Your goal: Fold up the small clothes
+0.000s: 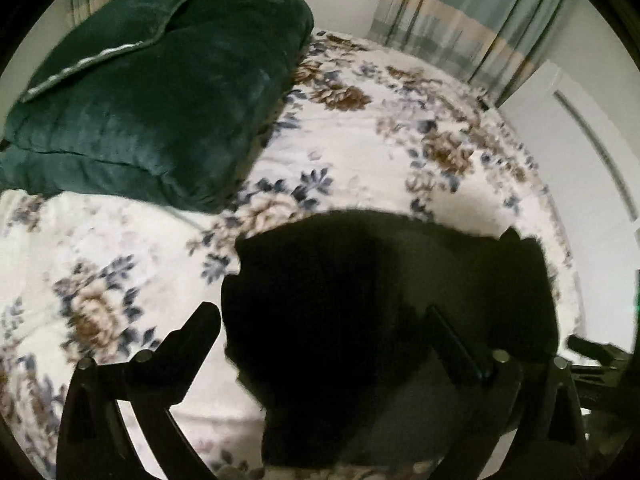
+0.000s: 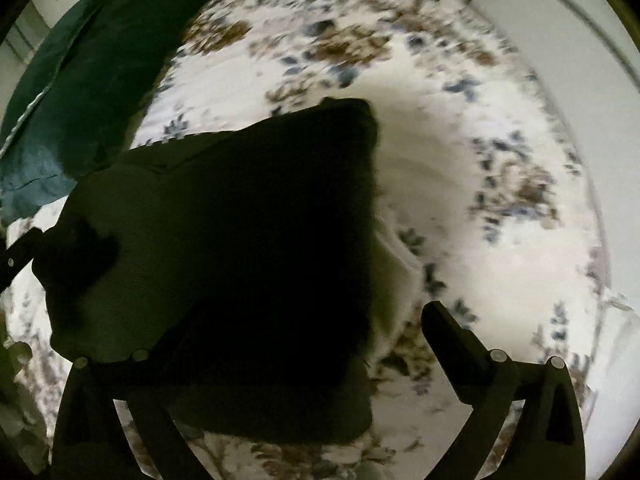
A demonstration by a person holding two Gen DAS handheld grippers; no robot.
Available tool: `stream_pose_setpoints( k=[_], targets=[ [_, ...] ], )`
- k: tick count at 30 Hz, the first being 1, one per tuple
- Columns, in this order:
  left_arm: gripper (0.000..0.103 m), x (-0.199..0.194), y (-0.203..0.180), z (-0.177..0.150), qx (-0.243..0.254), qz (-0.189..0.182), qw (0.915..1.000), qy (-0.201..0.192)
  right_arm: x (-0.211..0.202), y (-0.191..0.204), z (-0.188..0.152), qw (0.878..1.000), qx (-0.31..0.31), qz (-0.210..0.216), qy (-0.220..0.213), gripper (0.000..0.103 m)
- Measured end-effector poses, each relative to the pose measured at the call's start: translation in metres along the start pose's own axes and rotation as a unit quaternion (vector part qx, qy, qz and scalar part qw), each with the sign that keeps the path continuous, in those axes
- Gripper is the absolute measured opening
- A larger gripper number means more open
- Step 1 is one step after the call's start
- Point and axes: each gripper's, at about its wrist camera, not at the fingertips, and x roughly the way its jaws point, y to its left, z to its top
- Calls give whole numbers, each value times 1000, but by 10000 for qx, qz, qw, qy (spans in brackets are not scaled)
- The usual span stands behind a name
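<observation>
A small black garment [image 1: 380,312] lies on the floral bedspread [image 1: 360,152]. In the left wrist view it fills the lower middle, and my left gripper [image 1: 324,320] stands open over its near edge, the left finger on bare bedspread, the right finger over the cloth. In the right wrist view the garment [image 2: 240,240] fills the centre-left. My right gripper [image 2: 320,320] is open at its right edge; the left finger is lost against the dark cloth, the right finger is over the bedspread [image 2: 460,160]. The other gripper's tip [image 2: 16,252] touches the garment's left corner.
A dark green cushion [image 1: 160,92] lies on the bed at the back left, also in the right wrist view [image 2: 80,72]. Striped curtains [image 1: 472,20] and a white wall [image 1: 580,140] stand behind and to the right of the bed.
</observation>
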Motion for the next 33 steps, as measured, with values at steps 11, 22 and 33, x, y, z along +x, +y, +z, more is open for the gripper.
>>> stream_pose_setpoints(
  k=[11, 22, 33],
  targets=[
    [103, -77, -52, -37, 431, 528, 9975, -159, -113, -9, -58, 9960, 39, -565, -689, 103],
    [103, -232, -101, -71, 534, 522, 9944, -754, -288, -18, -131, 9861, 25, -604, -1549, 103],
    [103, -392, -137, -134, 641, 569, 9867, -1381, -455, -32, -225, 9678, 3, -426, -2482, 103]
  ],
)
